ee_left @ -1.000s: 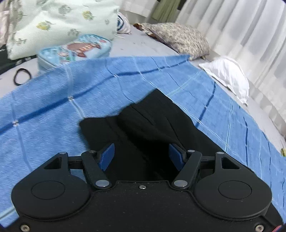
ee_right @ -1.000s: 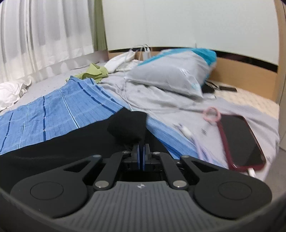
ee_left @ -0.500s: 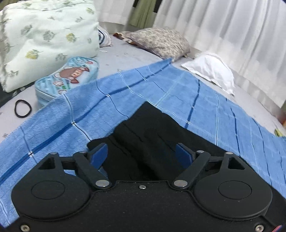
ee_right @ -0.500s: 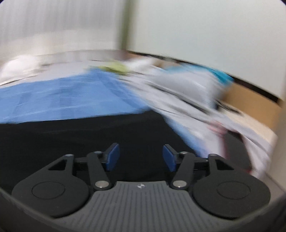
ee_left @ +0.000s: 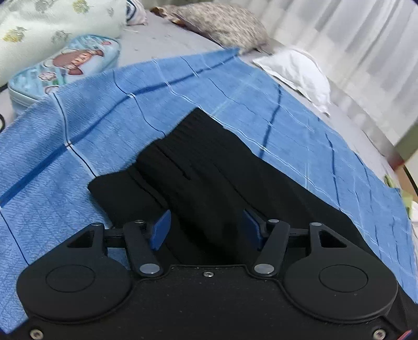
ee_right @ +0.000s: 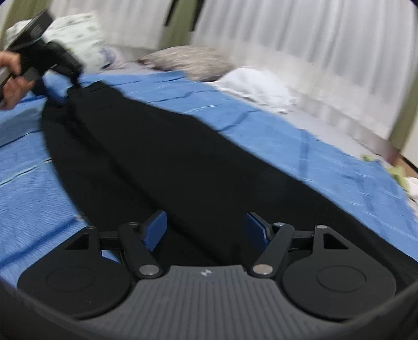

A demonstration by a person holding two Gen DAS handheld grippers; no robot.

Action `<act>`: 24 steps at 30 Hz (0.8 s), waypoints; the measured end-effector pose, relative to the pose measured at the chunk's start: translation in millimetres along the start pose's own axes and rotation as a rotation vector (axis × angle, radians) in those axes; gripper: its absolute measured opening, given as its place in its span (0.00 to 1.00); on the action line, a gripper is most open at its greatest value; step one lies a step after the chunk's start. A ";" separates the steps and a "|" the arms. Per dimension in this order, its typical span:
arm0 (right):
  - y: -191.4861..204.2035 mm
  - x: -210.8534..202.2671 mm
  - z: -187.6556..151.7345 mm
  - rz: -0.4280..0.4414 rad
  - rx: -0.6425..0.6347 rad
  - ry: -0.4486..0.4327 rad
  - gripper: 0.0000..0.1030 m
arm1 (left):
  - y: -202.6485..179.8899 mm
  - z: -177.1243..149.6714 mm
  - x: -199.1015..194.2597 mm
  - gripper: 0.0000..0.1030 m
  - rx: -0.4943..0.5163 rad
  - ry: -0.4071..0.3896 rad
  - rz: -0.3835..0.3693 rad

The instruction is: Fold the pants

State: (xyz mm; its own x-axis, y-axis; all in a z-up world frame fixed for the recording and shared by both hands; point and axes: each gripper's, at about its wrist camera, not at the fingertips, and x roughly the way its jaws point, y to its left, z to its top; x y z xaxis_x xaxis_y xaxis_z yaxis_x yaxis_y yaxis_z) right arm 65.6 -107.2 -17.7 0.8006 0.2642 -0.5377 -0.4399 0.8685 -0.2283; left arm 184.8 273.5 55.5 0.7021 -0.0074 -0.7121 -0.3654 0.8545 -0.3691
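Black pants (ee_left: pixel 209 167) lie stretched along the blue blanket (ee_left: pixel 109 109). My left hand-held gripper (ee_left: pixel 206 230) has just been narrowing around a raised fold at their end, pads apart; my right hand-held gripper (ee_right: pixel 206 230) has just been spreading, empty over the pants.

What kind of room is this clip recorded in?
Most likely a bedroom: the black pants lie on a blue checked blanket spread over a bed, with pillows at its far edge and sheer white curtains behind.
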 end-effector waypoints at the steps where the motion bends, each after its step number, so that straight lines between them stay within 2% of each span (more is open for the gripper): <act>1: 8.3 5.4 2.2 0.016 -0.014 0.007 0.78 | 0.1 -0.6 0.3 0.56 0.011 0.007 -0.010; 6: 22.4 20.2 11.2 0.004 -0.067 0.009 0.78 | -1.5 -0.7 11.0 0.63 0.031 -0.004 0.005; 9: 21.8 28.4 19.0 -0.009 -0.045 0.017 0.78 | -0.3 5.0 21.5 0.60 -0.044 -0.024 -0.009; 11: 22.6 33.9 22.5 -0.008 -0.024 0.020 0.78 | -2.3 10.0 25.3 0.44 -0.071 -0.052 0.000; 13: 21.9 38.1 24.6 -0.015 -0.010 0.021 0.78 | -4.4 14.8 31.2 0.42 -0.068 -0.059 0.015; 15: 22.2 40.5 25.1 -0.022 -0.002 0.020 0.78 | -5.5 17.9 36.4 0.36 -0.075 -0.058 0.029; 16: 22.6 41.9 25.6 -0.026 -0.003 0.019 0.78 | -5.9 18.8 36.9 0.19 -0.077 -0.064 0.048; 17: 24.8 43.5 25.9 -0.029 -0.009 0.019 0.77 | -6.4 19.7 36.2 0.07 -0.076 -0.073 0.077; 18: 25.4 44.1 26.3 -0.028 -0.014 0.019 0.74 | -6.6 20.8 34.0 0.06 -0.073 -0.086 0.097; 22: 23.9 42.3 25.6 -0.010 -0.015 0.020 0.66 | -3.3 27.0 12.7 0.05 -0.081 -0.156 0.077; 23: 24.2 43.6 26.4 -0.005 -0.015 0.023 0.59 | -3.5 28.9 8.0 0.05 -0.083 -0.167 0.073; 24: 24.6 43.2 26.8 0.002 -0.014 0.023 0.43 | -3.8 31.2 3.1 0.05 -0.082 -0.177 0.066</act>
State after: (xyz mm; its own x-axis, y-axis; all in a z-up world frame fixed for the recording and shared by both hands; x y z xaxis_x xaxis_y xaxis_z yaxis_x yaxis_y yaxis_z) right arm 100.3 -63.2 -24.8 0.7903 0.2556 -0.5568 -0.4471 0.8620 -0.2388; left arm 207.5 286.5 73.4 0.7689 0.1445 -0.6228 -0.4574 0.8049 -0.3780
